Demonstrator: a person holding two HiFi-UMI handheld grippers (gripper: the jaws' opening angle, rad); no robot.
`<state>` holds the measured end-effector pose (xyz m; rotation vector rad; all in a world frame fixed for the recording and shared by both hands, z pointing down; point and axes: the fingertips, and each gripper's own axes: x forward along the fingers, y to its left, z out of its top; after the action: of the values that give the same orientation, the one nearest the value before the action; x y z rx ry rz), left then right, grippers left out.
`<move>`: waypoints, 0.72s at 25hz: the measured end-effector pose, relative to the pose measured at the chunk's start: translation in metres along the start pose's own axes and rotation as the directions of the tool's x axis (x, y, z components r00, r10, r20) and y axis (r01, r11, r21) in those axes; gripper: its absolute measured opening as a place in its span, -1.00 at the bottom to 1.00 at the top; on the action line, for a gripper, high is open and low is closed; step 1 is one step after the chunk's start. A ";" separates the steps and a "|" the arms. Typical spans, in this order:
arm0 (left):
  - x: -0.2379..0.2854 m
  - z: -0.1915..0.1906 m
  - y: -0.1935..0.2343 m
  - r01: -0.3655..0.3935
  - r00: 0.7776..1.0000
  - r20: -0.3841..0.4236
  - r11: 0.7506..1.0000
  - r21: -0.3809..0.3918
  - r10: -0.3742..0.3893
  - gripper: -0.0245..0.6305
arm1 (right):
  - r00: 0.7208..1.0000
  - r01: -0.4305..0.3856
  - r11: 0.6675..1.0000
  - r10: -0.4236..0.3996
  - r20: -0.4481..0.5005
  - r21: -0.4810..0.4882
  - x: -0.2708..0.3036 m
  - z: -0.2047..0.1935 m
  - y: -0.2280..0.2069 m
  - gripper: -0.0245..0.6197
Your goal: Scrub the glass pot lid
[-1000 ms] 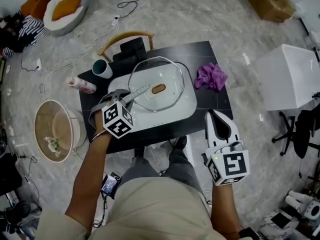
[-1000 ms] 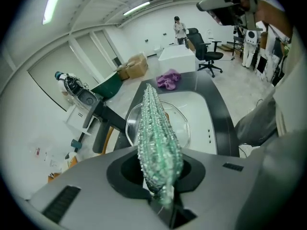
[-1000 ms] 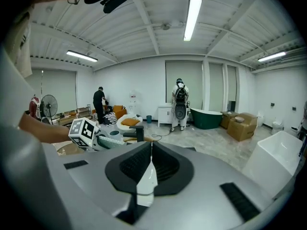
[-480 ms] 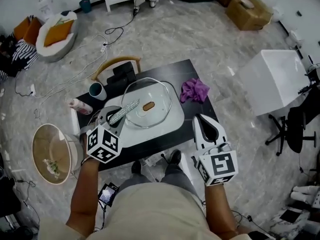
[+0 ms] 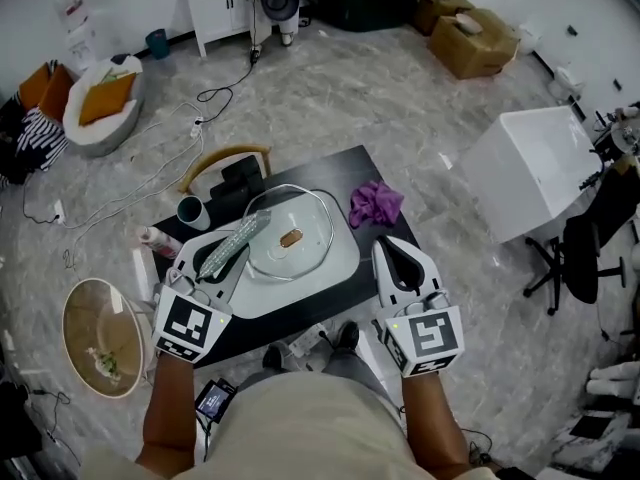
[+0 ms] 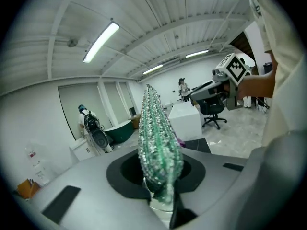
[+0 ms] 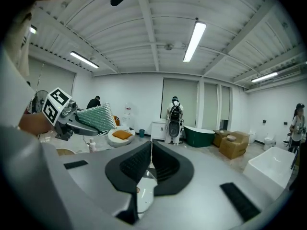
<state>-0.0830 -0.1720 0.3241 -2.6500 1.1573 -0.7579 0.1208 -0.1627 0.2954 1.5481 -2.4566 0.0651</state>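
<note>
Black table [image 5: 400, 230]: one, the landmark for all places below
Grippers: two, both at the table's near edge: left gripper [image 5: 213, 268], right gripper [image 5: 393, 255]
Glass pot lid [image 5: 300, 213]: one, on the table's middle
White tray [image 5: 330, 268]: one, on the table, under the lid
Scrubber [image 5: 230, 246]: one, over the table's left part
Purple cloth [image 5: 375, 204]: one, on the table's right part
Teal cup [image 5: 191, 211]: one, at the table's far left corner
Bottle [image 5: 160, 240]: one, lying at the table's left edge
Wooden chair [image 5: 225, 158]: one, just behind the table
Round basket [image 5: 100, 336]: one, on the floor left of the table
Cardboard boxes [image 5: 478, 36]: two, well beyond the table
Office chair [image 5: 590, 243]: one, well right of the table
</note>
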 end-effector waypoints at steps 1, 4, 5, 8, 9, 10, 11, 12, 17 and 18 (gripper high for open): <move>-0.004 0.007 0.001 -0.002 1.000 0.031 1.000 -0.001 0.002 -0.66 | 1.000 -0.002 1.000 0.002 0.007 -0.003 0.000 0.004 0.002 -0.85; -0.018 0.028 0.004 -0.003 0.992 0.130 1.000 -0.028 0.006 -0.66 | 1.000 -0.007 1.000 0.008 0.028 -0.010 -0.001 0.015 0.008 -0.85; -0.022 0.033 0.005 -0.002 0.988 0.153 0.999 -0.049 0.009 -0.66 | 0.999 -0.009 1.000 0.009 0.035 -0.012 -0.002 0.019 0.009 -0.85; -0.033 0.043 0.006 -0.009 0.986 0.167 0.991 -0.131 0.031 -0.66 | 0.998 -0.014 1.000 0.015 0.059 -0.016 -0.003 0.029 0.015 -0.85; -0.035 0.044 0.007 -0.017 0.984 0.171 0.991 -0.135 0.040 -0.66 | 0.998 -0.016 1.000 0.018 0.065 -0.021 -0.004 0.031 0.017 -0.85; -0.038 0.045 0.008 -0.023 0.983 0.180 0.991 -0.135 0.047 -0.66 | 0.997 -0.019 0.999 0.021 0.071 -0.027 -0.004 0.033 0.019 -0.85; -0.041 0.046 0.009 -0.025 0.981 0.189 0.990 -0.138 0.051 -0.66 | 0.997 -0.021 0.999 0.024 0.075 -0.033 -0.005 0.035 0.021 -0.85; -0.043 0.047 0.010 -0.023 0.979 0.198 0.989 -0.145 0.052 -0.66 | 0.997 -0.024 0.999 0.027 0.078 -0.038 -0.005 0.037 0.023 -0.85; -0.054 0.051 0.016 0.015 0.966 0.257 0.981 -0.195 0.036 -0.66 | 0.996 -0.034 0.998 0.038 0.076 -0.051 -0.007 0.044 0.034 -0.85; -0.055 0.056 0.018 0.029 0.955 0.295 0.978 -0.205 0.034 -0.66 | 0.996 -0.035 0.998 0.039 0.074 -0.051 -0.008 0.045 0.036 -0.85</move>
<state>-0.0979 -0.1479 0.2485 -2.7999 1.2117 -0.2307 0.0841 -0.1475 0.2535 1.5106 -2.5246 -0.0487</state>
